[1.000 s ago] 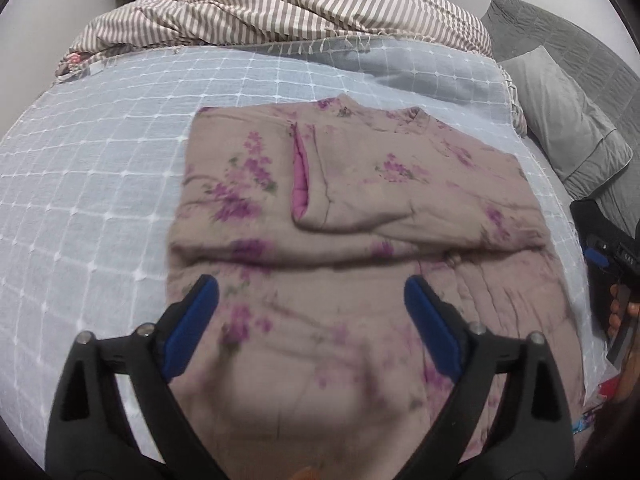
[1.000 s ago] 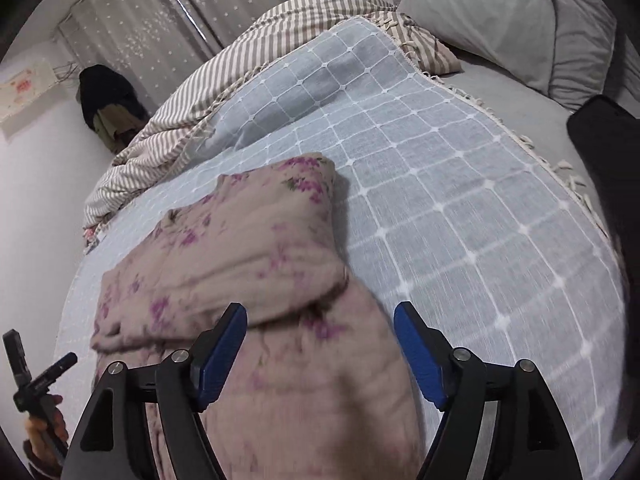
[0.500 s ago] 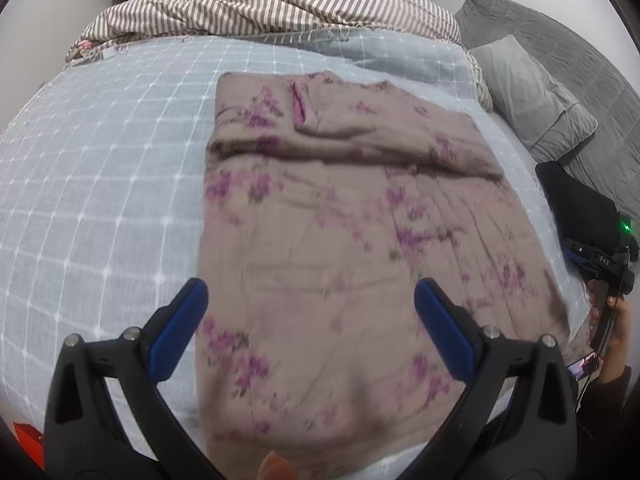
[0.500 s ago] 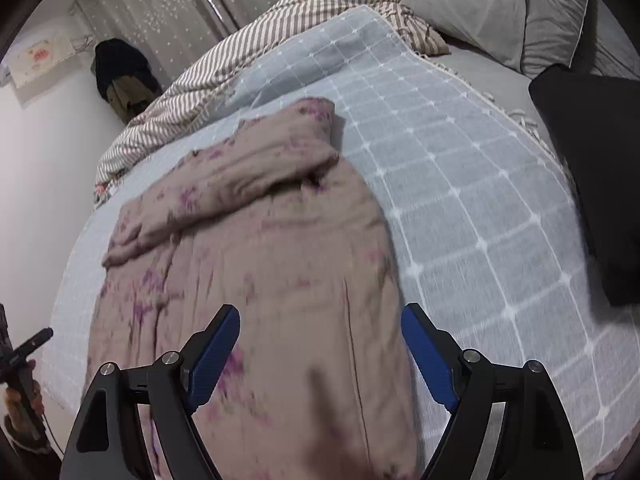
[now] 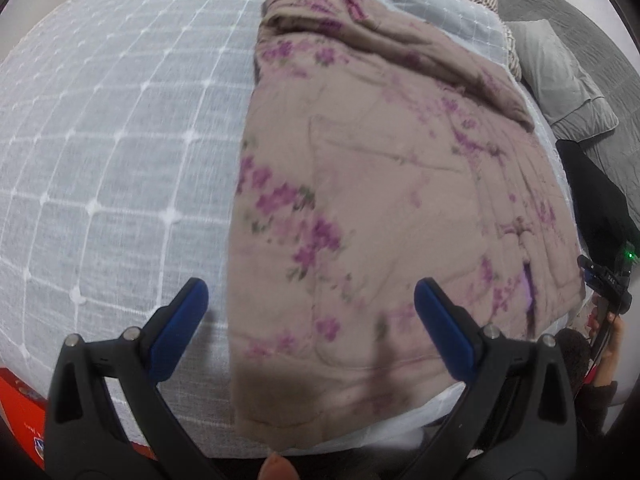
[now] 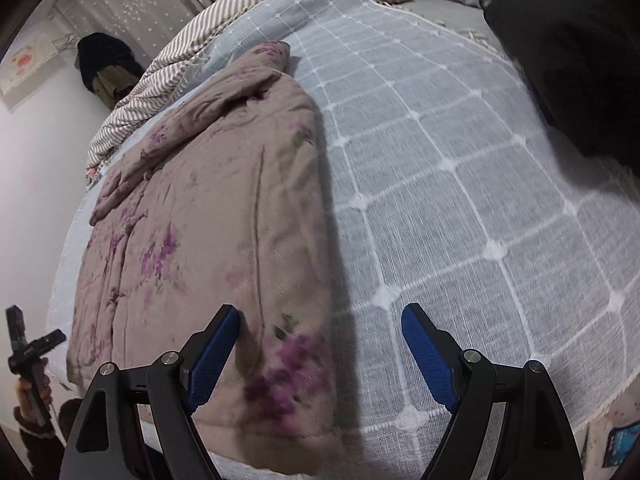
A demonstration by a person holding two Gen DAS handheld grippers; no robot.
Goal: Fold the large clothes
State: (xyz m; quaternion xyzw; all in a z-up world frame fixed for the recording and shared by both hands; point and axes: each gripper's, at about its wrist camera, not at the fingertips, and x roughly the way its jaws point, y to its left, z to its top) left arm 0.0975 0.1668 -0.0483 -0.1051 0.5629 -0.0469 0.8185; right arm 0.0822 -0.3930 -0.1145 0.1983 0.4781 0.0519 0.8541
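- One floral padded garment (image 5: 380, 200).
- One white-checked bedspread (image 5: 120, 140).
- One striped quilt (image 6: 160, 68) at 11 o'clock.
- Two grey pillows (image 5: 560, 76) at 2 o'clock.
- Two grippers, left gripper (image 5: 310, 312) and right gripper (image 6: 320, 340), both spread wide.

Soft, even indoor light; strong fisheye bending and dark corners. Motion blur smears the garment (image 5: 384, 200). A dark shadow falls at its 3 o'clock edge on the bed (image 6: 460, 200).

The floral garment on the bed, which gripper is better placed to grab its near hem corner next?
Probably right. The right gripper straddles the floral garment at its near corner edge; the left gripper hovers open farther above.
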